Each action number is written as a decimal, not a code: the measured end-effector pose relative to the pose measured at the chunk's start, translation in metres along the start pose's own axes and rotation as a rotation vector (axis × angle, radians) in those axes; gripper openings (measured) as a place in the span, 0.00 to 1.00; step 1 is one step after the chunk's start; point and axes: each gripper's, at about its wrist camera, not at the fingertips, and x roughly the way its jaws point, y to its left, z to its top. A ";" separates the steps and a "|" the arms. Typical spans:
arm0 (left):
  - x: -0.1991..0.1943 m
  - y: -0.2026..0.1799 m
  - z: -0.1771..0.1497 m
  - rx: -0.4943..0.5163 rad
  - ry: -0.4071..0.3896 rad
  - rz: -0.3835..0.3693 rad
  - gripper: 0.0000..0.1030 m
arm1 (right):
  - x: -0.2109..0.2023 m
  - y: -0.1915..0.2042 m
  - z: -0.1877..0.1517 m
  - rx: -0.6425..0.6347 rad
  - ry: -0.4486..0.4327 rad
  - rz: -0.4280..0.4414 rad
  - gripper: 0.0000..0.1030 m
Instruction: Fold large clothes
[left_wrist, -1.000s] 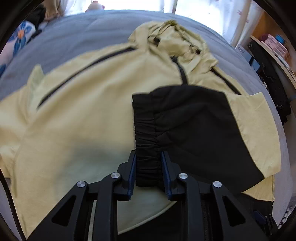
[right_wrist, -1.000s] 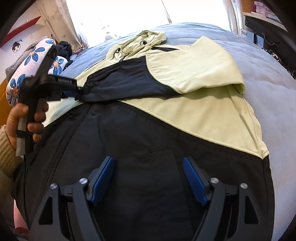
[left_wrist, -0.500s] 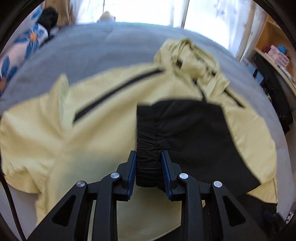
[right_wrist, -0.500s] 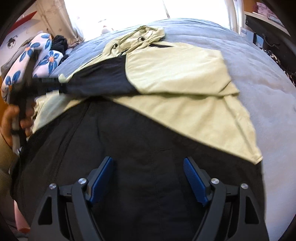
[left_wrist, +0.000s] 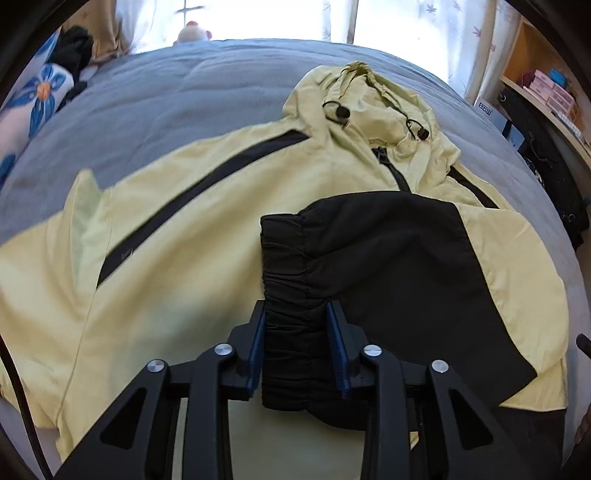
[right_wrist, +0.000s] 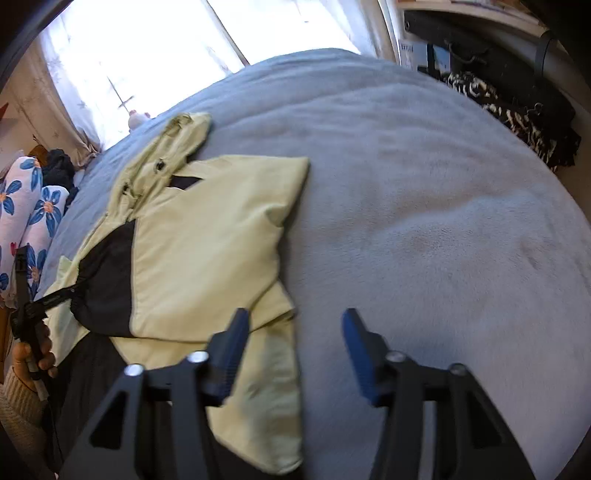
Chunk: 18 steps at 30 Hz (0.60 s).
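A pale yellow and black hooded jacket (left_wrist: 184, 266) lies front up on a grey bedcover (left_wrist: 166, 96), its hood (left_wrist: 369, 107) toward the window. Its right sleeve is folded across the chest. My left gripper (left_wrist: 295, 310) is shut on that sleeve's black elastic cuff (left_wrist: 291, 266). The right wrist view shows the same jacket (right_wrist: 207, 236), with the left gripper (right_wrist: 55, 295) held in a hand (right_wrist: 33, 354) at the black sleeve end (right_wrist: 107, 266). My right gripper (right_wrist: 295, 317) hovers at the jacket's right edge; its jaws are closing with nothing between them.
Flowered pillows (right_wrist: 22, 206) and dark clothes lie at the bed's far left. A shelf with boxes (left_wrist: 546, 96) and dark bags (right_wrist: 517, 107) stand along the right side. Bare grey bedcover (right_wrist: 424, 184) stretches to the right of the jacket.
My right gripper has swung right, from over the jacket's black lower part to its right edge, and its jaws have narrowed. The left gripper has shifted slightly, still holding the cuff.
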 end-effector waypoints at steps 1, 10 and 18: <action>0.001 -0.002 0.003 0.000 -0.002 0.001 0.26 | 0.007 0.000 0.002 -0.009 0.011 -0.010 0.43; 0.008 0.010 0.017 -0.106 -0.003 -0.023 0.26 | 0.039 0.008 0.006 -0.051 0.074 0.093 0.43; 0.005 0.009 0.014 -0.102 -0.002 0.006 0.26 | 0.044 0.025 0.003 -0.118 0.096 0.071 0.08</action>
